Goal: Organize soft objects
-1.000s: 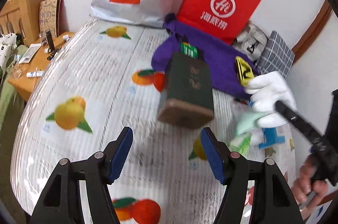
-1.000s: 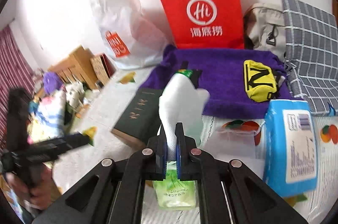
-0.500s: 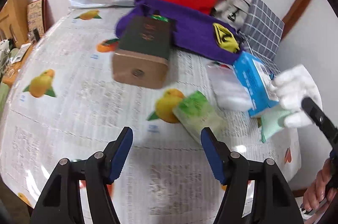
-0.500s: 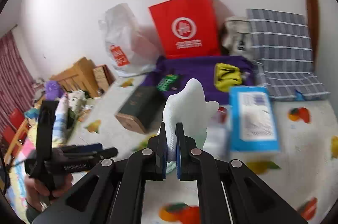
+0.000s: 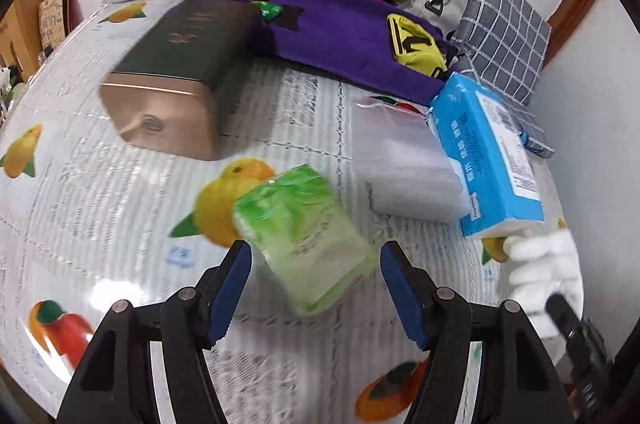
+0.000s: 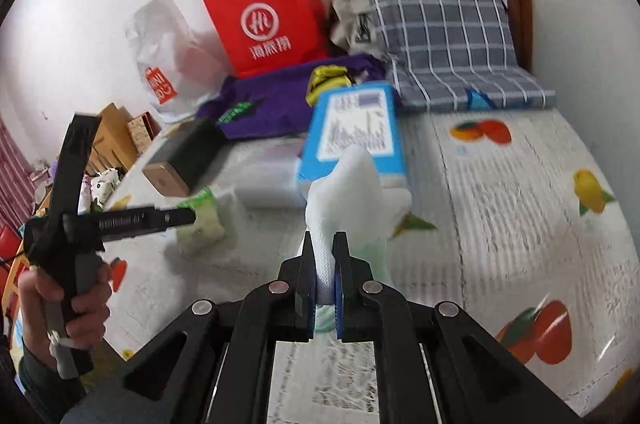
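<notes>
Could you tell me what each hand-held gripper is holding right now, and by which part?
The right hand-held gripper pinches a white sock at one end. The left hand-held gripper is open, holding nothing.

My left camera looks steeply down, close over the green tissue pack (image 5: 304, 236); my right looks flatter across the bench (image 6: 500, 183); both share it.

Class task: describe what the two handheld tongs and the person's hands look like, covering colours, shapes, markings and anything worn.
Both the left tongs and the right tongs have black angular frames with silver rivets at the joints and flat blue pads. Seen from the right wrist, the left tool has a black pistol-style handle with small pale lettering along its bar. The left hand is bare, with a dark sleeve at the wrist.
</notes>
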